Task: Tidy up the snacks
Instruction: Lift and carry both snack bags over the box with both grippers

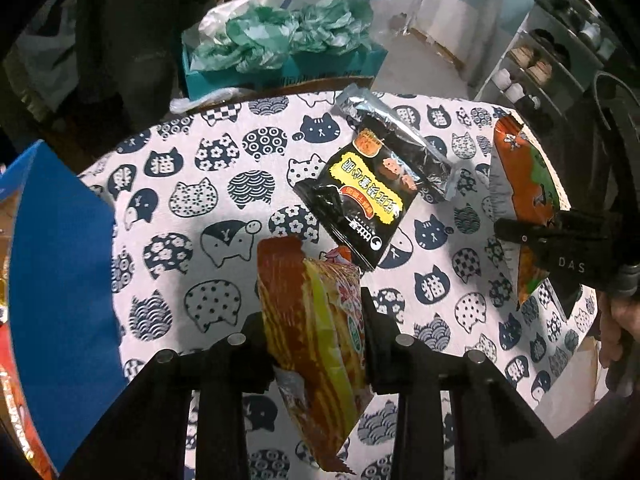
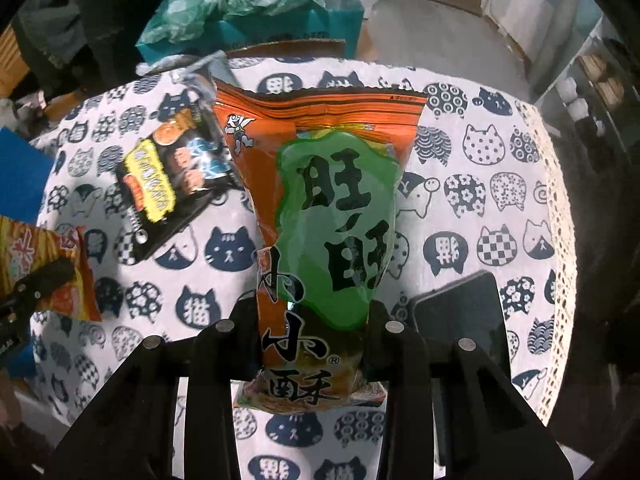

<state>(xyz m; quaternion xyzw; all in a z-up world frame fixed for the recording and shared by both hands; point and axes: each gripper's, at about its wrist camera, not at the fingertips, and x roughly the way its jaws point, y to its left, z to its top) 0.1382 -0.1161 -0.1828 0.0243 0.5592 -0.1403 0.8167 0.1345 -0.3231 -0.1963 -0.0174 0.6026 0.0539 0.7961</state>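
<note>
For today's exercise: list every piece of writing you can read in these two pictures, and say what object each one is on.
"旺旺", large black characters on the green patch of the orange snack bag.
"小小酥", black characters lower on the same bag.
"DAS", pale letters on the right gripper.
"猫", on some cat shapes of the tablecloth.
Black snack packet: upside-down yellow-panel text, too distorted to read.
Red and yellow snack bag: print unreadable.
</note>
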